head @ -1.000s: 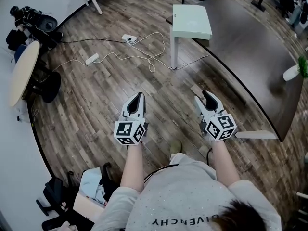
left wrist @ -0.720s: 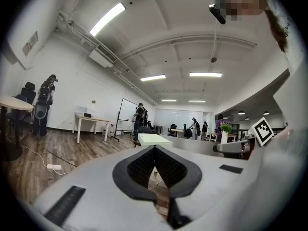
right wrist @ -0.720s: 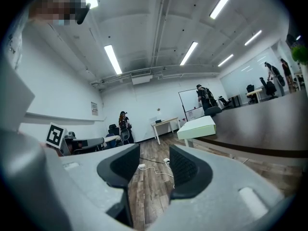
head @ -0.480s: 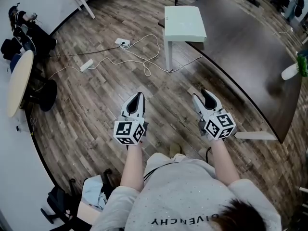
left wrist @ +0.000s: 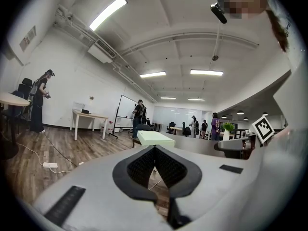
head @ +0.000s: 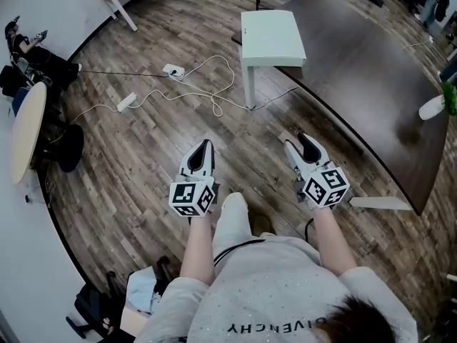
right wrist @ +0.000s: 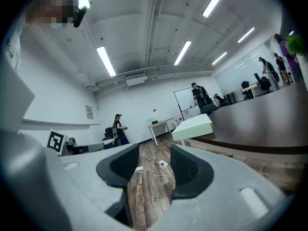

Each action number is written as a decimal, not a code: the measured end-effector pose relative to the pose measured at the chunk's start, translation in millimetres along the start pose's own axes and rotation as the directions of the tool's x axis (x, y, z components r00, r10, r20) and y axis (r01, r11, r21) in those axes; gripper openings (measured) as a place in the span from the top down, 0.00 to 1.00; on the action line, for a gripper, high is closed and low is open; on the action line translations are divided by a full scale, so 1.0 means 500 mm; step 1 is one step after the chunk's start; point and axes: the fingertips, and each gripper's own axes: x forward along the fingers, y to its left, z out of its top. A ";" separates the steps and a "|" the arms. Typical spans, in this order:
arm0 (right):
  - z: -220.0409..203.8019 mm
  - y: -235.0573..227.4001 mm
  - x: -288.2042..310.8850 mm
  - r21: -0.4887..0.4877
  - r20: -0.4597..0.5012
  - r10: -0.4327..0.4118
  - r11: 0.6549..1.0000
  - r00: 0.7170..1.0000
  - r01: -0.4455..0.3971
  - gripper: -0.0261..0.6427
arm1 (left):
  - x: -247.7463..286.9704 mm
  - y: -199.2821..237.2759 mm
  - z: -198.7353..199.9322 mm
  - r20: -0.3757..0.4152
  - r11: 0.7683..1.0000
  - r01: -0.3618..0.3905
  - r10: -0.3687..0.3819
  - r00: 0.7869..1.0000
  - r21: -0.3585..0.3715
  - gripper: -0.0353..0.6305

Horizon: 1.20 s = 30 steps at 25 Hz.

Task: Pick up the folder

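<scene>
I cannot make out a folder in any view. A pale green slab-topped small table (head: 271,36) stands ahead on white legs, against the big dark table (head: 371,70); it also shows as the green table (left wrist: 155,138) and the green table (right wrist: 193,127). My left gripper (head: 206,143) is held out level over the wood floor, its jaws shut with the pads meeting and nothing between them; the left gripper (left wrist: 154,148) shows the same. My right gripper (head: 299,141) is beside it, open, with only floor seen through the gap of the right gripper (right wrist: 155,154).
White power strips and cables (head: 193,84) trail over the floor ahead. A round beige table (head: 25,113) and a black chair (head: 64,145) stand at the left, bags (head: 136,291) lie behind me, and a white vase with a plant (head: 435,106) is on the dark table. People stand far off.
The green table, cables and floor have slid toward me and leftward in the head view as I walk forward. My knee has come into sight between the arms. Both grippers keep their pose.
</scene>
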 end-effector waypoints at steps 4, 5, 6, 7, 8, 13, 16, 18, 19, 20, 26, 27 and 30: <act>0.015 -0.014 0.052 0.022 0.026 0.004 1.000 1.000 -0.005 0.65 | 0.073 0.028 0.013 0.012 0.999 0.032 -0.032 0.999 0.007 0.95; 0.020 -0.019 0.066 0.022 0.028 -0.002 1.000 1.000 0.001 0.65 | 0.094 0.036 0.018 0.014 0.999 0.043 -0.043 0.999 0.007 0.95; 0.025 -0.025 0.080 0.023 0.031 -0.010 1.000 0.999 0.009 0.64 | 0.115 0.043 0.024 0.015 0.998 0.055 -0.055 0.998 0.007 0.95; 0.030 -0.032 0.094 0.027 0.033 -0.019 0.999 0.999 0.018 0.64 | 0.136 0.049 0.031 0.014 0.998 0.069 -0.069 0.998 0.009 0.95; 0.035 -0.038 0.109 0.033 0.034 -0.026 0.999 0.999 0.025 0.64 | 0.156 0.055 0.039 0.014 0.997 0.081 -0.081 0.997 0.011 0.95; 0.051 -0.065 0.185 0.050 0.020 -0.049 0.998 0.999 0.048 0.64 | 0.243 0.098 0.063 0.008 0.994 0.113 -0.113 0.994 0.001 0.95; 0.049 -0.085 0.229 0.065 0.010 -0.069 0.996 0.998 0.068 0.64 | 0.291 0.123 0.059 -0.004 0.991 0.132 -0.132 0.991 -0.007 0.95; 0.045 -0.099 0.253 0.070 -0.001 -0.083 0.994 0.997 0.083 0.64 | 0.322 0.137 0.054 -0.014 0.990 0.142 -0.142 0.990 -0.012 0.95; 0.043 -0.106 0.265 0.074 -0.007 -0.089 0.993 0.996 0.089 0.64 | 0.338 0.144 0.053 -0.019 0.989 0.146 -0.146 0.989 -0.016 0.95; 0.042 -0.113 0.277 0.079 -0.014 -0.096 0.992 0.995 0.096 0.64 | 0.354 0.152 0.052 -0.023 0.989 0.149 -0.150 0.988 -0.019 0.95; 0.021 -0.155 0.338 0.113 -0.041 -0.133 0.984 0.990 0.137 0.64 | 0.434 0.191 0.041 -0.041 0.984 0.174 -0.175 0.984 -0.029 0.95; 0.018 -0.159 0.349 0.120 -0.043 -0.137 0.983 0.990 0.141 0.64 | 0.445 0.196 0.040 -0.043 0.983 0.179 -0.180 0.983 -0.028 0.95; 0.014 -0.167 0.388 0.138 -0.046 -0.149 0.978 0.988 0.154 0.64 | 0.478 0.213 0.043 -0.052 0.979 0.202 -0.203 0.978 -0.026 0.95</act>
